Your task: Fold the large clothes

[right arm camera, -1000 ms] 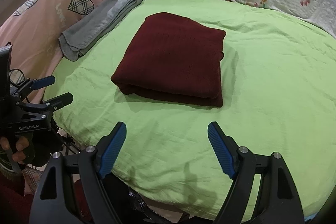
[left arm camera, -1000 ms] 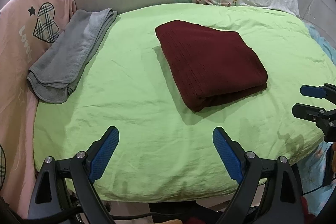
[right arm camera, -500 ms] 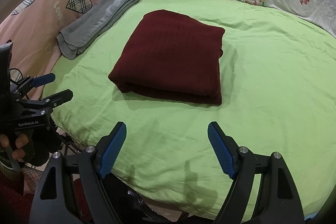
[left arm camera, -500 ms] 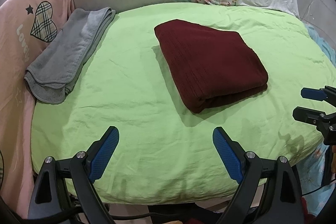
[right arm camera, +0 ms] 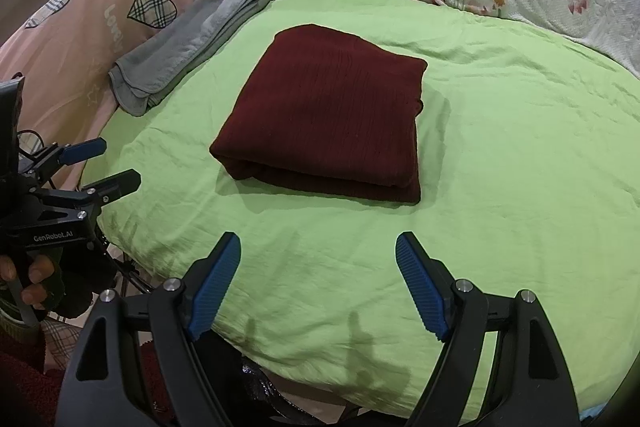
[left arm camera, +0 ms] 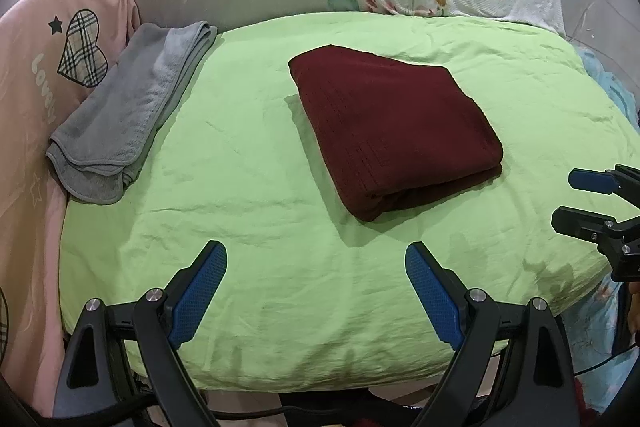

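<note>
Nothing much moved since a second ago, views only drifted slightly; left gripper (left arm camera: 316, 287) and right gripper (right arm camera: 318, 283) both spread wide, holding nothing; folded maroon garment (left arm camera: 394, 131) lies mid green sheet (left arm camera: 248, 235), gray towel (left arm camera: 128, 111) at its edge.

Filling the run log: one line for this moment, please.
maroon garment: folded on green sheet | left tongs: open | right tongs: open

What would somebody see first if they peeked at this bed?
First comes the dark red folded garment, lying in a neat, thick rectangle in the middle of the bright green sheet. Next is the folded grey cloth at the sheet's left edge, against a pink cover printed with a plaid heart. Near the bottom, the left gripper and right gripper hang wide open over the sheet's near edge, holding nothing.
</note>
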`<state>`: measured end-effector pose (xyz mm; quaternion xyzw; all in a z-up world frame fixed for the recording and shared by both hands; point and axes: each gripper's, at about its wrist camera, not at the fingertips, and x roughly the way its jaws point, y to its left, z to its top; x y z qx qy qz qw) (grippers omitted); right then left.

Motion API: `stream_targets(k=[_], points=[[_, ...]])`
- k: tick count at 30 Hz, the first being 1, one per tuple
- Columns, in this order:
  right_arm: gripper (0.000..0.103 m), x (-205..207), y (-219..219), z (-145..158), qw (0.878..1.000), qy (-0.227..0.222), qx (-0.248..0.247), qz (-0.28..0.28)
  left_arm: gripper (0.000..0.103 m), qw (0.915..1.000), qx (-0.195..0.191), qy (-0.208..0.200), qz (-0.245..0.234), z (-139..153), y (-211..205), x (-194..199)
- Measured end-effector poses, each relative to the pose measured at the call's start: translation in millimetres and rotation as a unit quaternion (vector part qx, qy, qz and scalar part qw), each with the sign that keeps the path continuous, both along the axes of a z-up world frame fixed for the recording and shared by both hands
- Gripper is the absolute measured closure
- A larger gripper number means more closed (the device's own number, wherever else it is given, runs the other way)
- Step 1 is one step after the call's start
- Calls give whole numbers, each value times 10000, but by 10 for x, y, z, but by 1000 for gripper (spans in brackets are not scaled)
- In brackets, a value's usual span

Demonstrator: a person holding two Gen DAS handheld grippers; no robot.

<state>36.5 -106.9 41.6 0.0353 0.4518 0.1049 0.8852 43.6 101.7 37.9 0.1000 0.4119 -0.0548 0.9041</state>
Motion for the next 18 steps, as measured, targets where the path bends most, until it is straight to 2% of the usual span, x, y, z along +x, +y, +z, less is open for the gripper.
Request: stream_targets(k=[6, 18], points=[[23, -25, -23, 44, 9998, -164, 56, -49, 11, 10000, -30, -17, 18, 10, 2, -15], [23, -24, 39, 8, 9999, -117, 68, -38, 11, 10000, -56, -28, -7, 29, -7, -24]])
